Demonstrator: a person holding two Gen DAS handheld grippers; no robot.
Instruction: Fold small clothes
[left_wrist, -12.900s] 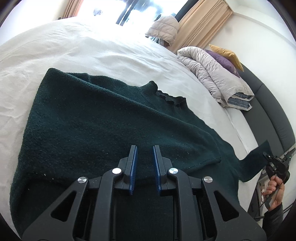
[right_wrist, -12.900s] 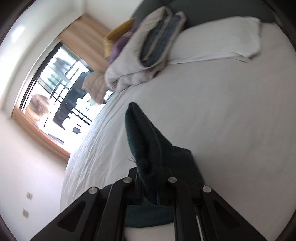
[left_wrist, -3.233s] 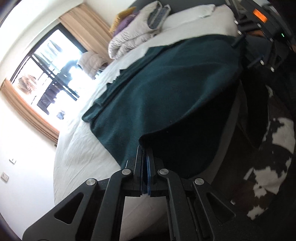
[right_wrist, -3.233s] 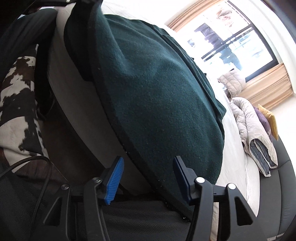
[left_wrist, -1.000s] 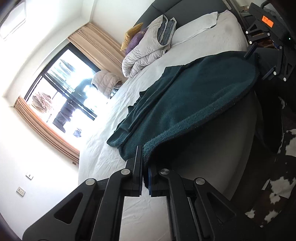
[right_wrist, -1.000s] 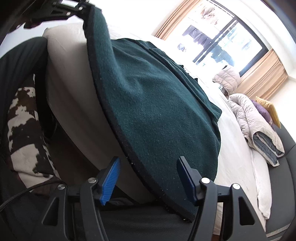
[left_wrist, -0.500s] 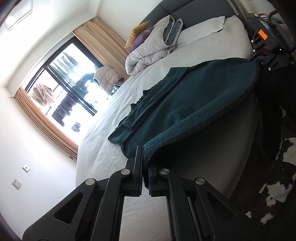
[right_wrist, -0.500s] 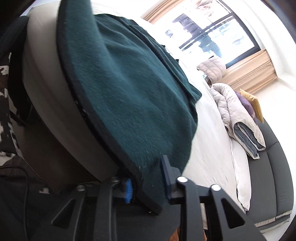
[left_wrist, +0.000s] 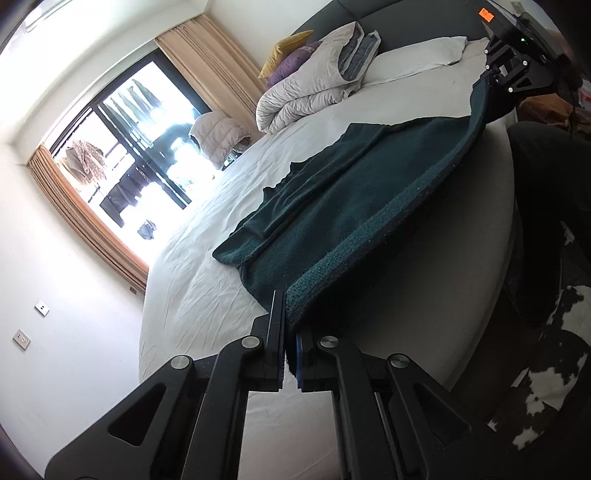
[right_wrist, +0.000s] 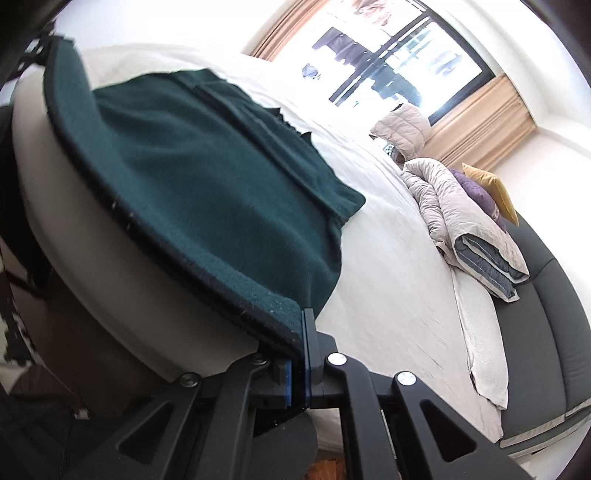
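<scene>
Dark green knit sweater lies spread on the white bed, its hem stretched taut off the near edge between your two tools. Your left hand-held gripper is clamped on one hem corner; your right hand-held gripper is pinched shut on the other. Risk: both bites look shallow, right at the ribbed edge, so a fast lift could slip a corner and skew the fold; uneven pull would drag the body sideways. Left view shows the right tool across the hem; right view shows the sleeves folded in and the bedding pile more clearly.
</scene>
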